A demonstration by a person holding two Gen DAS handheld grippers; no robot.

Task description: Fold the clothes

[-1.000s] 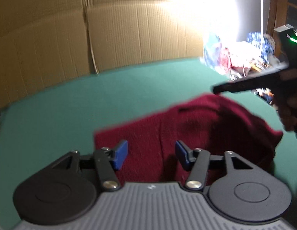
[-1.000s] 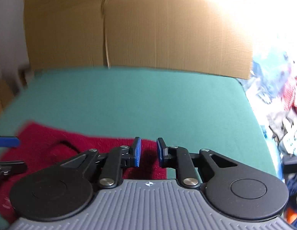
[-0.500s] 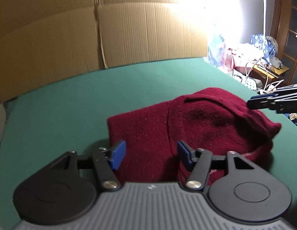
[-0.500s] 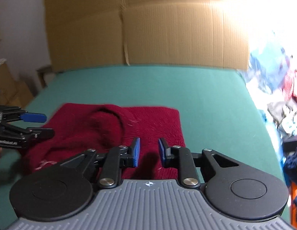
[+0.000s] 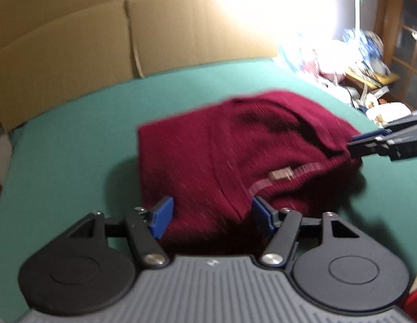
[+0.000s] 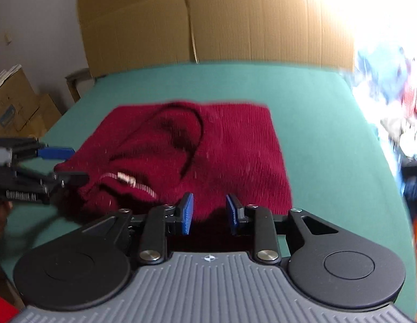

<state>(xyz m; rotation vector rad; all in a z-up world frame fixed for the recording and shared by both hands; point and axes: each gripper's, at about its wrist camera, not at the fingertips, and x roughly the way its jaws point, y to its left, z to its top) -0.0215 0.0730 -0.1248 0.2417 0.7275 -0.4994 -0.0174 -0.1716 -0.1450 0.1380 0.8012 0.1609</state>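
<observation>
Cardboard boxes [image 6: 17, 102] stacked far left, beside the green tabletop [image 6: 329, 123]. Left gripper [image 5: 211, 216]: jaws wide apart, empty, at the near edge of the folded maroon sweater [image 5: 235, 156] lying mid-tabletop. Right gripper [image 6: 209, 213]: jaws apart, empty, over the sweater's near hem. Cardboard sheet [image 5: 181, 32] walls the far side. Cluttered pile [image 5: 356, 59] right, overexposed.

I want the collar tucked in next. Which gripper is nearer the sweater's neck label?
Left. The left gripper is open at the collar end, just beside the neck label. The right gripper is open over the sweater farther along its near edge.
</observation>
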